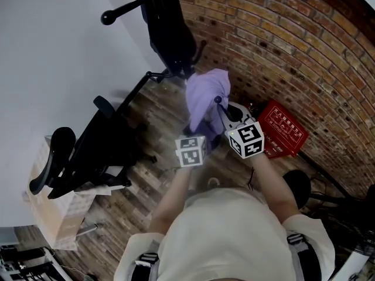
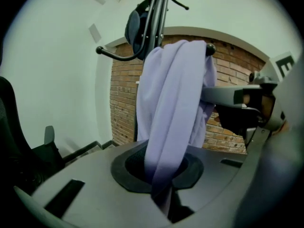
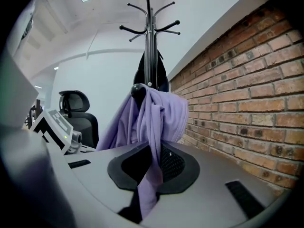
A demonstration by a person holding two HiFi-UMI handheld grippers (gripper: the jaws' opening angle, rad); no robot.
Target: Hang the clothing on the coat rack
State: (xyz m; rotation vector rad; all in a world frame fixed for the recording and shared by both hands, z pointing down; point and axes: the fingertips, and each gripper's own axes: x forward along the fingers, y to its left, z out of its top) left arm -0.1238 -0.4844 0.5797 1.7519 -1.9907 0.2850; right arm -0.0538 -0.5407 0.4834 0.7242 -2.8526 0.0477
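Note:
A lilac garment [image 1: 207,97] hangs draped over a knobbed arm of the black coat rack [image 1: 169,28] by the brick wall. In the left gripper view the lilac garment [image 2: 173,108] runs down into my left gripper [image 2: 164,198], whose jaws are shut on a fold of it. The right gripper view shows the lilac garment [image 3: 154,122] over a rack knob [image 3: 137,91], a strip of it pinched in my right gripper [image 3: 142,201]. From the head view, the left gripper [image 1: 191,151] and right gripper [image 1: 245,138] sit side by side just below the cloth. A dark item hangs higher on the coat rack [image 3: 149,42].
A black office chair [image 1: 94,151] stands at my left, beside a cardboard box [image 1: 53,215]. A red crate [image 1: 284,130] lies on the wood floor against the brick wall [image 1: 293,45] at the right. Rack legs [image 1: 137,89] spread across the floor.

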